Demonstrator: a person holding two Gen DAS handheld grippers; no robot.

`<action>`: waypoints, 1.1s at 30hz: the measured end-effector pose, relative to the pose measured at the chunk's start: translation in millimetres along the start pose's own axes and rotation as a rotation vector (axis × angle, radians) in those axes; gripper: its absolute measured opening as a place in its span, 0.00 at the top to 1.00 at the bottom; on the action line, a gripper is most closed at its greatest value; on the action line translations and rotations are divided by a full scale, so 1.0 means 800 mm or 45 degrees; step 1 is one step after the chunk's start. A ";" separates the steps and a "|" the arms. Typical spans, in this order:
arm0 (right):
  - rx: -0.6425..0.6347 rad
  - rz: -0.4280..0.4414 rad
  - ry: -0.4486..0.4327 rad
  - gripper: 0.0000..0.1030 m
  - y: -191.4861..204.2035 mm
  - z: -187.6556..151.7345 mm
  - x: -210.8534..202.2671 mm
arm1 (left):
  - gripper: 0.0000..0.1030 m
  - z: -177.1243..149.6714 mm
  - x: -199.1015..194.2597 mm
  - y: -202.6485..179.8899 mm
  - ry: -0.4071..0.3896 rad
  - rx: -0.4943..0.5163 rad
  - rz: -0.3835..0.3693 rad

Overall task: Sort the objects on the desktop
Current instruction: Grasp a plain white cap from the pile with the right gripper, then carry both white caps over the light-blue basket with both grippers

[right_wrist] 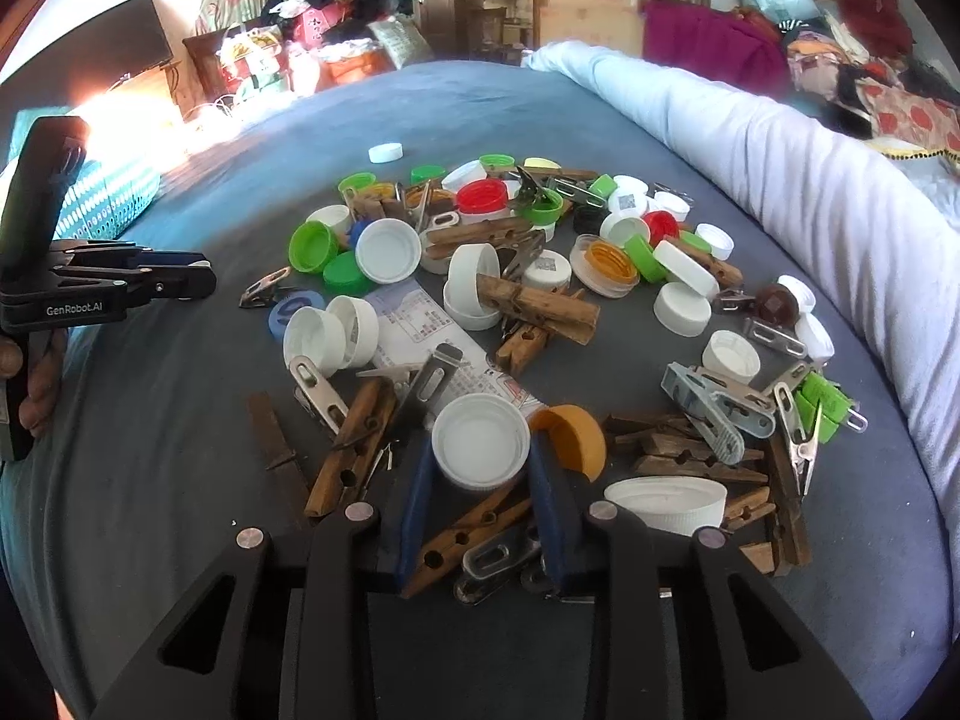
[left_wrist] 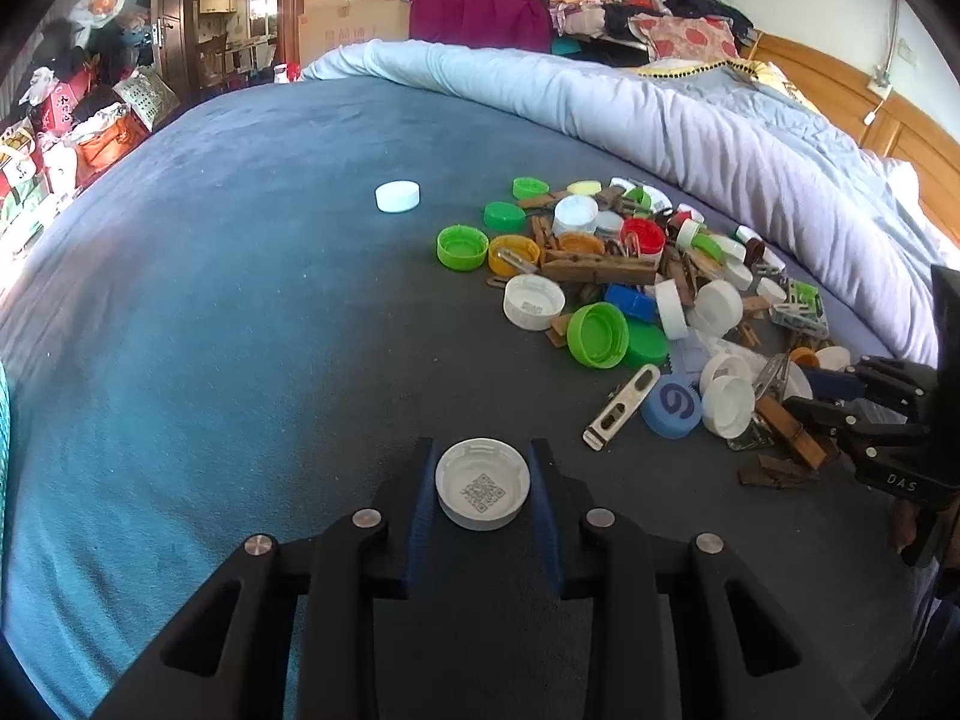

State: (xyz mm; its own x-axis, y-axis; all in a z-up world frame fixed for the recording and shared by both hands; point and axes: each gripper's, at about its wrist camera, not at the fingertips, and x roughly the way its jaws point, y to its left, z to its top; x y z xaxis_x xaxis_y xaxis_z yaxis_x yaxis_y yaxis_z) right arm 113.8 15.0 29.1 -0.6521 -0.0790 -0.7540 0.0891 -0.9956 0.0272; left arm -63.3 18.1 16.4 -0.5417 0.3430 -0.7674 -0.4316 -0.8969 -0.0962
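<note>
White cap (left_wrist: pixel 482 483) between left claw (left_wrist: pixel 482 480) fingers

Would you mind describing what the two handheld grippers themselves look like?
Both are black plastic linkage frames with round silver pivot pins and blue finger pads. The left gripper reads "GenRobot.AI" in white on its side; the right gripper shows "DAS". No cables show.

Home bedroom: blue bedsheet (left_wrist: pixel 240 252), rolled duvet (left_wrist: pixel 660 114), wooden headboard (left_wrist: pixel 840 90), heaped clothes (left_wrist: pixel 600 6), television (right_wrist: pixel 120 36).
</note>
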 end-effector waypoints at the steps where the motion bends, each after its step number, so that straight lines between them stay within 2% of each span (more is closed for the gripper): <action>1: 0.002 0.002 -0.002 0.70 0.000 0.000 -0.001 | 0.70 0.000 -0.003 0.000 -0.010 -0.002 0.003; 9: 0.020 0.001 -0.045 0.71 0.006 0.003 -0.022 | 0.70 0.004 -0.029 -0.017 -0.039 0.020 0.088; 21: 0.094 0.020 -0.174 0.71 0.037 0.022 -0.117 | 0.70 0.023 -0.135 -0.037 -0.160 0.011 0.305; 27: 0.080 0.046 -0.235 0.71 0.068 0.035 -0.154 | 0.70 0.021 -0.187 -0.031 -0.232 0.007 0.350; 33: 0.063 0.069 -0.278 0.71 0.097 0.045 -0.179 | 0.70 0.016 -0.227 -0.021 -0.283 -0.010 0.350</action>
State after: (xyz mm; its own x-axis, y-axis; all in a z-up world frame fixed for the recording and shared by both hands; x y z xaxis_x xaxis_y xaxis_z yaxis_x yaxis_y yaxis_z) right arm 187.0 -52.6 162.8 -0.7955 -0.1359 -0.5905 0.0949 -0.9904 0.1002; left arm 33.0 -25.5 165.4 -0.7810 0.1396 -0.6087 -0.2426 -0.9660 0.0897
